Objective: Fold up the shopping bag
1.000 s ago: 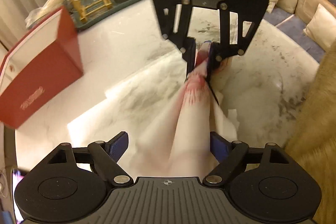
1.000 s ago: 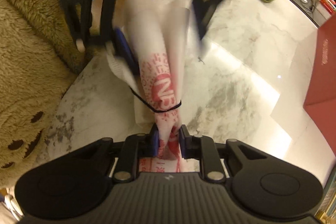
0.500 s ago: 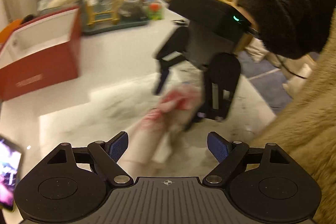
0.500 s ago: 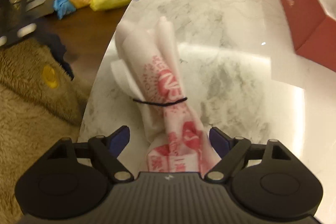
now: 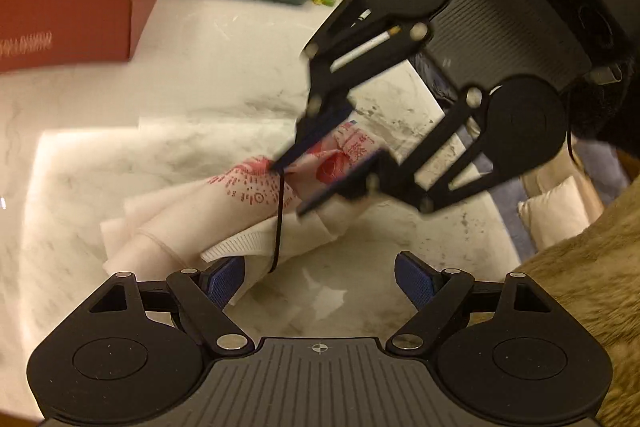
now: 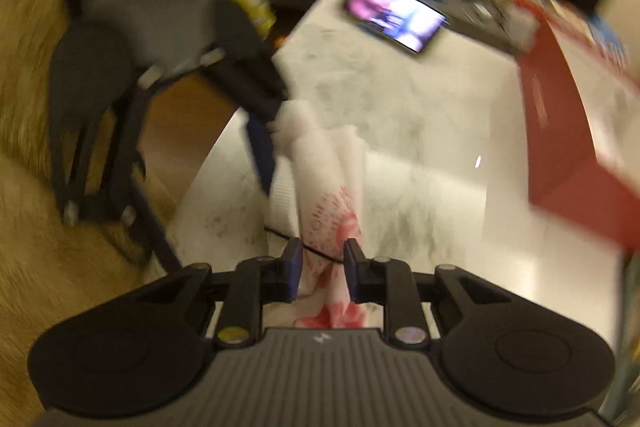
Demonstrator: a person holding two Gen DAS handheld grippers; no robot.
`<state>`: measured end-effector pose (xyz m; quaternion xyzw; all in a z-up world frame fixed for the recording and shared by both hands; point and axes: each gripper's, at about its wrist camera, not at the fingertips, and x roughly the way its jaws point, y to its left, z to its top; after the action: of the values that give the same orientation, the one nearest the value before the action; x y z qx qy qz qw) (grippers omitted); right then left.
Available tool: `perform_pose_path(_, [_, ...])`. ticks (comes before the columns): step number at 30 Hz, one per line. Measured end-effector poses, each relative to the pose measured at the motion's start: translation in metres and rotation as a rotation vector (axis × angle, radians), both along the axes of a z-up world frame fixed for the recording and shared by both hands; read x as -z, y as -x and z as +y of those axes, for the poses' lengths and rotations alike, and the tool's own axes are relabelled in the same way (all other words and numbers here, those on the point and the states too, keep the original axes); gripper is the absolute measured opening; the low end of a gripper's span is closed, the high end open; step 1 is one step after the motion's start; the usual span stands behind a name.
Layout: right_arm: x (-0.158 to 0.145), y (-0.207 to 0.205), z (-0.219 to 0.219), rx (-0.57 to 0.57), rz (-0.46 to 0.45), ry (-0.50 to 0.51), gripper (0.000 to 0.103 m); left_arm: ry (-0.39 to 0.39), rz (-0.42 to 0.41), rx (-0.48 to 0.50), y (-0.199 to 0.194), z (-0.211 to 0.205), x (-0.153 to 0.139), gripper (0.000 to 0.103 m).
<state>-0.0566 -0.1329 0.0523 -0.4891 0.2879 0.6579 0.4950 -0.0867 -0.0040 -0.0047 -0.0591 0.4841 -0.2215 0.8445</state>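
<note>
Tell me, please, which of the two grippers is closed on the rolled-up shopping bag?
The right gripper: its jaws have just closed on the red-printed end of the shopping bag. The left gripper stands wide open, gripping nothing.

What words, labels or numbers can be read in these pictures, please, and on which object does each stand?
None can be read for certain.
Red open cardboard box: a pale line of lettering on its side, too blurred to read.
Rolled white shopping bag with red print: red characters and a round emblem, too small and creased to read.
Lit phone screen: motion-blurred, nothing legible.
</note>
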Motion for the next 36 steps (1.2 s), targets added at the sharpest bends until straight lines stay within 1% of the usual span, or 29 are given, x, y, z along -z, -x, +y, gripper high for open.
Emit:
perform_pose_path(2, [0.008,0.008,0.007,-0.088,-0.027,0.038,0.022,-0.001,-0.013,0.025,-0.006,0.001,0.002,0.083])
perform_pose_path(4, [0.017,0.019,0.009,-0.205,-0.110,0.066,0.021,0.004,-0.021,0.050,-0.012,0.003,0.004,0.083])
perform_pose_path(5, [0.023,0.022,0.012,-0.245,-0.154,0.071,0.020,0.001,-0.025,0.063,-0.014,0.003,0.004,0.083])
perform_pose_path(6, [0.025,0.022,0.014,-0.257,-0.160,0.079,0.021,-0.001,-0.028,0.075,-0.016,0.003,0.005,0.083])
perform_pose_path(8, [0.030,0.019,0.017,-0.276,-0.134,0.094,0.016,-0.003,-0.036,0.091,-0.021,0.003,0.010,0.083])
perform_pose_path(9, [0.030,0.018,0.016,-0.293,-0.130,0.102,0.016,0.001,-0.042,0.092,-0.023,0.003,0.012,0.083])
perform_pose_path(10, [0.030,0.016,0.015,-0.300,-0.129,0.110,0.013,0.001,-0.052,0.090,-0.024,0.002,0.013,0.083])
perform_pose_path(12, [0.033,0.009,0.015,-0.290,-0.126,0.124,0.008,-0.022,-0.065,0.087,-0.026,-0.005,0.017,0.083])
perform_pose_path(13, [0.032,0.008,0.013,-0.300,-0.133,0.133,0.001,-0.039,-0.072,0.082,-0.027,-0.006,0.017,0.083])
perform_pose_path(15, [0.031,0.008,0.008,-0.321,-0.149,0.150,0.001,-0.072,-0.087,0.072,-0.028,-0.009,0.019,0.083])
perform_pose_path(17, [0.032,0.009,0.002,-0.332,-0.166,0.165,0.001,-0.056,-0.090,0.070,-0.030,-0.007,0.019,0.083])
perform_pose_path(19, [0.029,0.008,-0.005,-0.343,-0.159,0.159,0.001,-0.051,-0.089,0.078,-0.034,-0.004,0.020,0.083])
perform_pose_path(21, [0.022,0.009,-0.015,-0.369,-0.156,0.133,0.001,-0.087,-0.103,0.105,-0.034,-0.006,0.020,0.083])
perform_pose_path(22, [0.019,0.010,-0.020,-0.397,-0.164,0.132,0.001,-0.111,-0.114,0.128,-0.034,-0.009,0.021,0.083])
perform_pose_path(23, [0.017,0.011,-0.027,-0.445,-0.174,0.154,0.001,-0.137,-0.126,0.153,-0.034,-0.011,0.021,0.083])
perform_pose_path(25, [0.015,0.015,-0.041,-0.550,-0.193,0.209,0.000,-0.149,-0.137,0.165,-0.034,-0.012,0.021,0.083])
perform_pose_path(26, [0.015,0.015,-0.047,-0.576,-0.210,0.223,0.000,-0.155,-0.142,0.170,-0.034,-0.013,0.021,0.083])
perform_pose_path(27, [0.015,0.016,-0.053,-0.596,-0.230,0.235,0.000,-0.140,-0.149,0.160,-0.035,-0.010,0.020,0.083])
perform_pose_path(29, [0.011,0.008,-0.051,-0.489,-0.247,0.207,0.000,-0.111,-0.161,0.139,-0.038,-0.005,0.020,0.083])
perform_pose_path(30, [0.006,0.001,-0.046,-0.389,-0.212,0.193,0.003,-0.090,-0.162,0.118,-0.038,-0.002,0.017,0.083])
perform_pose_path(31, [0.001,-0.007,-0.042,-0.273,-0.165,0.172,0.016,-0.067,-0.165,0.095,-0.037,0.001,0.014,0.083])
perform_pose_path(32, [-0.004,-0.015,-0.038,-0.154,-0.117,0.149,0.040,-0.041,-0.176,0.067,-0.035,0.005,0.010,0.083])
perform_pose_path(33, [-0.006,-0.024,-0.035,-0.036,-0.059,0.142,0.055,-0.017,-0.194,0.032,-0.033,0.011,0.008,0.083])
perform_pose_path(34, [-0.007,-0.032,-0.036,0.063,-0.008,0.129,0.073,-0.002,-0.204,0.007,-0.030,0.014,0.006,0.083])
perform_pose_path(35, [-0.006,-0.040,-0.039,0.145,0.044,0.106,0.079,0.013,-0.202,0.000,-0.027,0.017,0.005,0.083])
perform_pose_path(36, [-0.003,-0.048,-0.042,0.218,0.096,0.102,0.082,0.028,-0.200,-0.007,-0.025,0.019,0.003,0.083])
